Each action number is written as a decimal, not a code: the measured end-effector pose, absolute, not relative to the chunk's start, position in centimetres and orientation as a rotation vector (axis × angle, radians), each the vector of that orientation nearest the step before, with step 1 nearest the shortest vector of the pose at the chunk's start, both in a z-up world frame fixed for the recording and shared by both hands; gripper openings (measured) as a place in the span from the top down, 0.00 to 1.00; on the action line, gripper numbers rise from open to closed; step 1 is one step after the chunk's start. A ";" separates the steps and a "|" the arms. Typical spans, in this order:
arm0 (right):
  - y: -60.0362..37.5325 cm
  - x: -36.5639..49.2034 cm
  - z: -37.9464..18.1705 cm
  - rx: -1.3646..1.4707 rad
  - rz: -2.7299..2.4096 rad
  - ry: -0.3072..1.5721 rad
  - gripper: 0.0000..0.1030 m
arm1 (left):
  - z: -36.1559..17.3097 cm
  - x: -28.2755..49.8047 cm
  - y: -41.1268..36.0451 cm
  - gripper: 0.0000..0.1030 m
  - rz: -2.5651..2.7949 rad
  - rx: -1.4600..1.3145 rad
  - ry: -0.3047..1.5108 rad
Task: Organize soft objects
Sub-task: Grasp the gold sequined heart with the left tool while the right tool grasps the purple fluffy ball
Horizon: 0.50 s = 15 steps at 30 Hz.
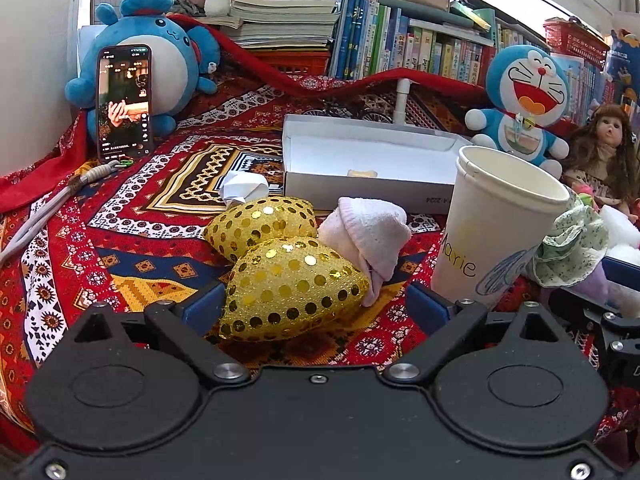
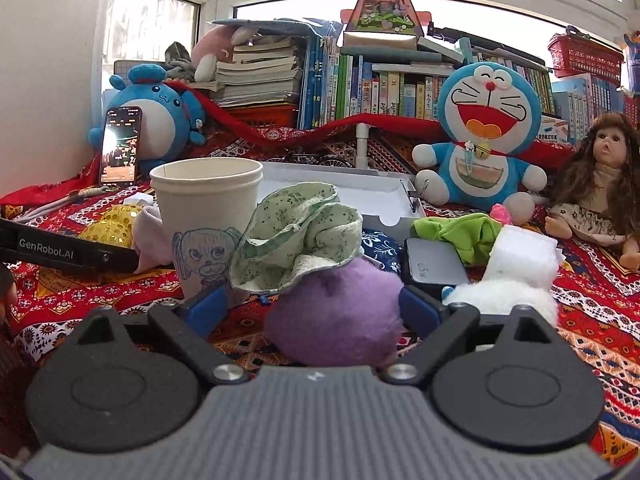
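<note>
Gold sequined cushions (image 1: 280, 276) lie touching a pink sock (image 1: 368, 236); purple plush (image 2: 336, 312) under floral cloth (image 2: 300, 236).

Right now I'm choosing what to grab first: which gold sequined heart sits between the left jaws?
The nearer gold heart, lying between the open left gripper jaws. The other heart lies farther back, beside the crumpled white paper.

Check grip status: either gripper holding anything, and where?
Nothing held. Left gripper is open astride the near gold sequin pouch; right gripper is open around the purple plush ball, not clamped.
</note>
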State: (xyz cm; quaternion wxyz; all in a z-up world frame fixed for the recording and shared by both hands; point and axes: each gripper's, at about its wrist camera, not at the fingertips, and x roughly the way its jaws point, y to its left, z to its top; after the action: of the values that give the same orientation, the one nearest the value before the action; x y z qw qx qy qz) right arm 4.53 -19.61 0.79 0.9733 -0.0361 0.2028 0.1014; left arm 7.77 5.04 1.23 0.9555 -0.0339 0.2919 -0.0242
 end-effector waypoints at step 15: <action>-19.7 4.5 0.9 -0.049 0.160 0.403 0.30 | 1.3 7.8 5.6 0.39 -0.013 -0.073 0.601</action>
State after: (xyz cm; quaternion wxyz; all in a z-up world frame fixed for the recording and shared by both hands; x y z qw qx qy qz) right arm 4.50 -19.72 0.95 0.9763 -0.0245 0.1999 0.0791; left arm 7.79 5.58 1.28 0.9545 -0.0359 0.2960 -0.0064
